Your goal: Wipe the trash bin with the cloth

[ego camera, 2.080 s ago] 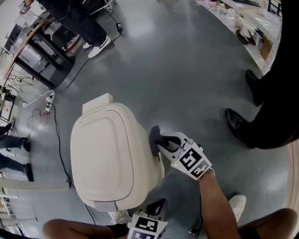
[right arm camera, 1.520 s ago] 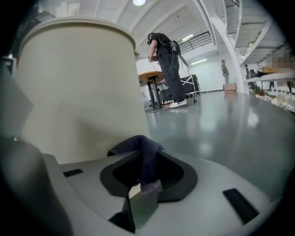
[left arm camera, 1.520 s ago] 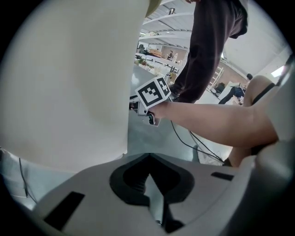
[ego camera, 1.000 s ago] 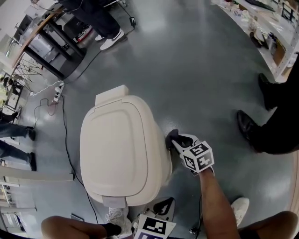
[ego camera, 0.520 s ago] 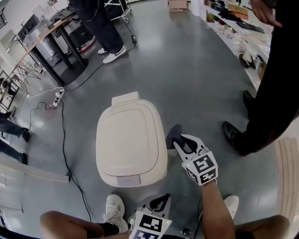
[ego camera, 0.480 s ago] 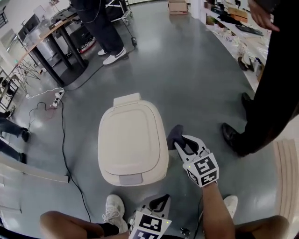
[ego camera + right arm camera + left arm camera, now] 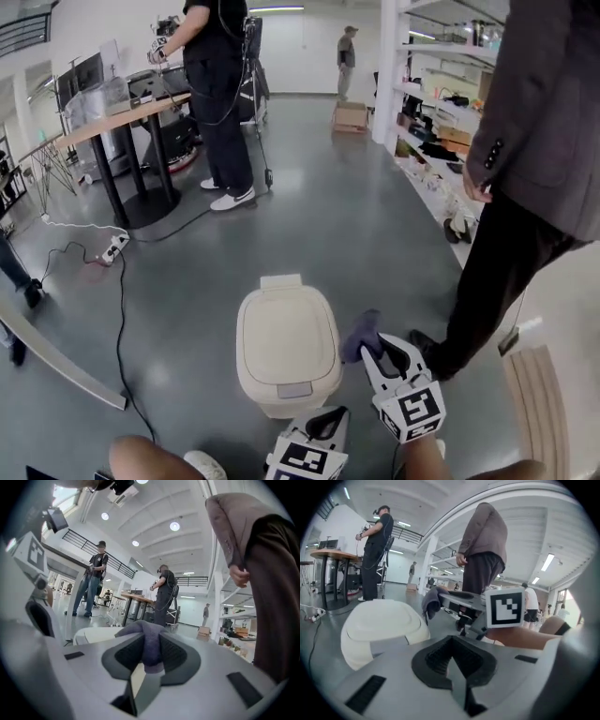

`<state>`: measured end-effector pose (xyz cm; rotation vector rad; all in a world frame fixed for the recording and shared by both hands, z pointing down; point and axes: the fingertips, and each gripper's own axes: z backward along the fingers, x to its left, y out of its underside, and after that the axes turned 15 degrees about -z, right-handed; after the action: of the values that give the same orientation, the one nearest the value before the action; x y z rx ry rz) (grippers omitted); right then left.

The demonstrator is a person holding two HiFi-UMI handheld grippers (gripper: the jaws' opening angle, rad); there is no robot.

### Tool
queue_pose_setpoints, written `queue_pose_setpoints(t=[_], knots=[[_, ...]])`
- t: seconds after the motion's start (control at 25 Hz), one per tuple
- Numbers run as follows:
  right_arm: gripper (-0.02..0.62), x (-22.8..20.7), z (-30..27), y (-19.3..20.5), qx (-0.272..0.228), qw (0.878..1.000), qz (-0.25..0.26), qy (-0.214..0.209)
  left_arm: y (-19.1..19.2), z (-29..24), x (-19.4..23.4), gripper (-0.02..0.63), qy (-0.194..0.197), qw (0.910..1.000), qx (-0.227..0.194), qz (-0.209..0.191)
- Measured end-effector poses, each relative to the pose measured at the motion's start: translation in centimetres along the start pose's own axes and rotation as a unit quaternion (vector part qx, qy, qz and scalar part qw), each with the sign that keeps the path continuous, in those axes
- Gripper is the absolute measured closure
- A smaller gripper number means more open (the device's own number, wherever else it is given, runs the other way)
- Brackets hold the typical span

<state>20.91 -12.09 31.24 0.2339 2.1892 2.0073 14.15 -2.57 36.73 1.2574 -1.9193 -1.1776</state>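
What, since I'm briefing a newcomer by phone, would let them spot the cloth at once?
On the grey floor stands a cream trash bin. Just right of it, the right gripper pinches the cloth in its jaws. It is the only soft, purple-grey bundle there, among hard plastic things.

Cut off, covered, too small — the gaps in these views

Head view: the left gripper (image 7: 323, 424) runs off the edge at 6 o'clock, its marker cube clipped, and the person in the grey jacket (image 7: 539, 141) is cut at 12 and 3 o'clock. The cloth (image 7: 361, 330) vanishes where the right gripper's (image 7: 373, 349) fingers (image 7: 372, 367) pinch it. The trash bin (image 7: 286, 342) shows mostly lid — its walls sit largely beneath. Right gripper view: the bin is a pale sliver at 9 o'clock behind the gripper body. Goods on the shelf (image 7: 427, 94) at 2 o'clock are too small to tell.
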Motion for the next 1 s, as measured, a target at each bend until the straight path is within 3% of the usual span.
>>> queue_pose_setpoints(t=[0.24, 0.44, 0.64, 0.84, 1.0], knots=[[0.502, 5.3, 0.5, -3.0, 0.019, 0.999, 0.032, 0.004, -4.1, 5.4, 7.2, 0.606, -0.079, 0.9945, -0.068, 0.009], [0.502, 9.7, -0.3, -4.9, -0.023, 0.999, -0.014, 0.033, -4.1, 11.0, 13.5, 0.606, -0.156, 0.9834, -0.094, 0.002], [0.502, 14.4, -0.4, -5.7, -0.075, 0.991, -0.088, 0.071, -2.4, 16.7, 17.9, 0.606, -0.206, 0.9725, -0.108, 0.011], [0.502, 19.6, -0.4, -5.6, -0.108, 0.983, -0.131, 0.068, -0.3, 20.9, 20.5, 0.606, -0.248, 0.9622, -0.111, 0.008], [0.502, 21.7, -0.9, -3.8, -0.1, 0.981, -0.154, 0.065, 1.2, 22.6, 22.3, 0.606, -0.276, 0.9545, -0.113, -0.013]])
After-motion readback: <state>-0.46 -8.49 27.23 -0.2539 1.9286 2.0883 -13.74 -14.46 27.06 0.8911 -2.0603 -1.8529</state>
